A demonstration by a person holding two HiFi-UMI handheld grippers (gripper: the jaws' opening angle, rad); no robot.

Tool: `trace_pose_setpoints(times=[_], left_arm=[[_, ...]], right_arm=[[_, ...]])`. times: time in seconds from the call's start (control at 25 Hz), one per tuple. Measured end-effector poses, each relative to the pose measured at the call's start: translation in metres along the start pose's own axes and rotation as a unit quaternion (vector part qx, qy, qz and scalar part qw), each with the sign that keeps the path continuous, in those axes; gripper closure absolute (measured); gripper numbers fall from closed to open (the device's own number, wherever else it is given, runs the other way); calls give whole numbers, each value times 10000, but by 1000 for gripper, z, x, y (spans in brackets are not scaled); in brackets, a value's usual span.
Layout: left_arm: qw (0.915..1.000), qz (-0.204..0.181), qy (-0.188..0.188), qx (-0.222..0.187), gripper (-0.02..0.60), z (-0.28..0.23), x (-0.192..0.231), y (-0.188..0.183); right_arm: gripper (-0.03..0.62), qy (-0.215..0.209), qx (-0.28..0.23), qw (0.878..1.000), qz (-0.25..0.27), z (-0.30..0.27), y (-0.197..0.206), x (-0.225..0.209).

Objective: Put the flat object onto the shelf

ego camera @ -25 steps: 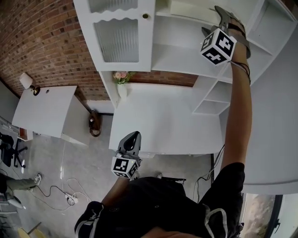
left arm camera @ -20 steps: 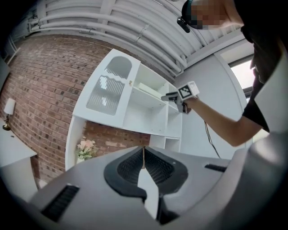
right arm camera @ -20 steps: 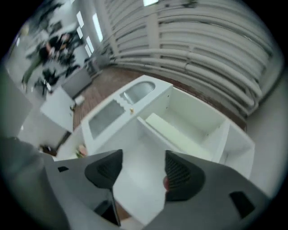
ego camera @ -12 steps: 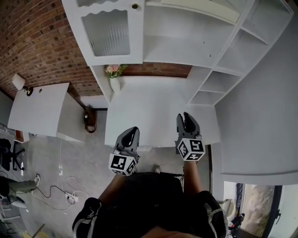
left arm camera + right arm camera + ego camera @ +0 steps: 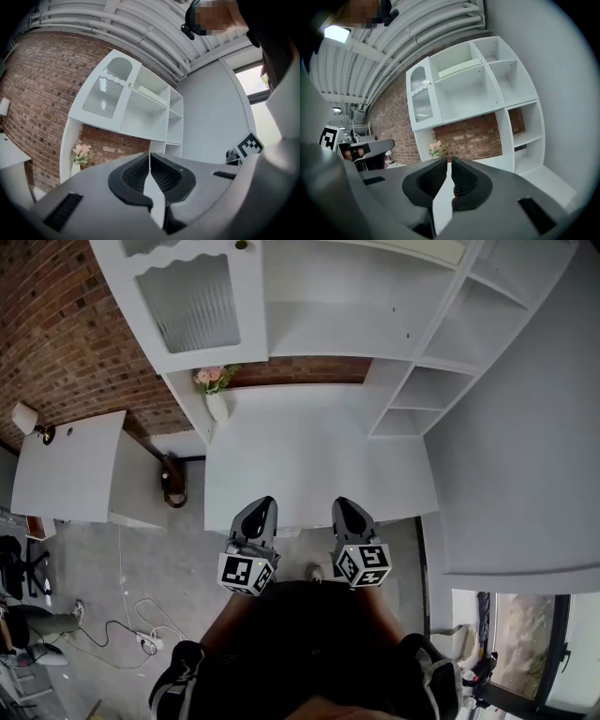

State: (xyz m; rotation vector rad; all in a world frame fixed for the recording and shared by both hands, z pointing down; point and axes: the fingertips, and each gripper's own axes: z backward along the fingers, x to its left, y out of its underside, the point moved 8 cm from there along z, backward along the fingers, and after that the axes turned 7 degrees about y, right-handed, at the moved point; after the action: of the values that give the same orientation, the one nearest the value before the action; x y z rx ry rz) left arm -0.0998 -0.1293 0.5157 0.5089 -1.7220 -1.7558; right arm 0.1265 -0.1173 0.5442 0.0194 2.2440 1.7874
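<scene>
The flat object (image 5: 424, 249), a pale cream board, lies on the upper shelf of the white wall unit; it shows too in the left gripper view (image 5: 151, 95) and the right gripper view (image 5: 459, 69). Both grippers hang low over the desk's front edge, far below the board. My left gripper (image 5: 260, 513) (image 5: 149, 157) is shut with nothing in it. Beside it, my right gripper (image 5: 344, 510) (image 5: 449, 162) has just been closing and is now shut, with nothing between its pads.
A white desk (image 5: 309, 456) stands under the shelf unit. A vase of pink flowers (image 5: 214, 392) sits at its back left. A glass-fronted cabinet door (image 5: 192, 301) is upper left, open cubbies (image 5: 412, 399) at right. A white side table (image 5: 66, 470) and floor cables (image 5: 122, 624) lie left.
My right gripper came down from the upper shelf to the desk's front edge beside the left one, rolled over, and closed its jaws. The board stayed on the shelf.
</scene>
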Motion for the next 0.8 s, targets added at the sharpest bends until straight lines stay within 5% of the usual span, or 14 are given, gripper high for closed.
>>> trace_pose_setpoints(times=[0.8], left_arm=[[10000, 49, -58, 3, 563, 3, 2, 2]], right_arm=[[563, 34, -62, 9991, 420, 8, -2, 7]])
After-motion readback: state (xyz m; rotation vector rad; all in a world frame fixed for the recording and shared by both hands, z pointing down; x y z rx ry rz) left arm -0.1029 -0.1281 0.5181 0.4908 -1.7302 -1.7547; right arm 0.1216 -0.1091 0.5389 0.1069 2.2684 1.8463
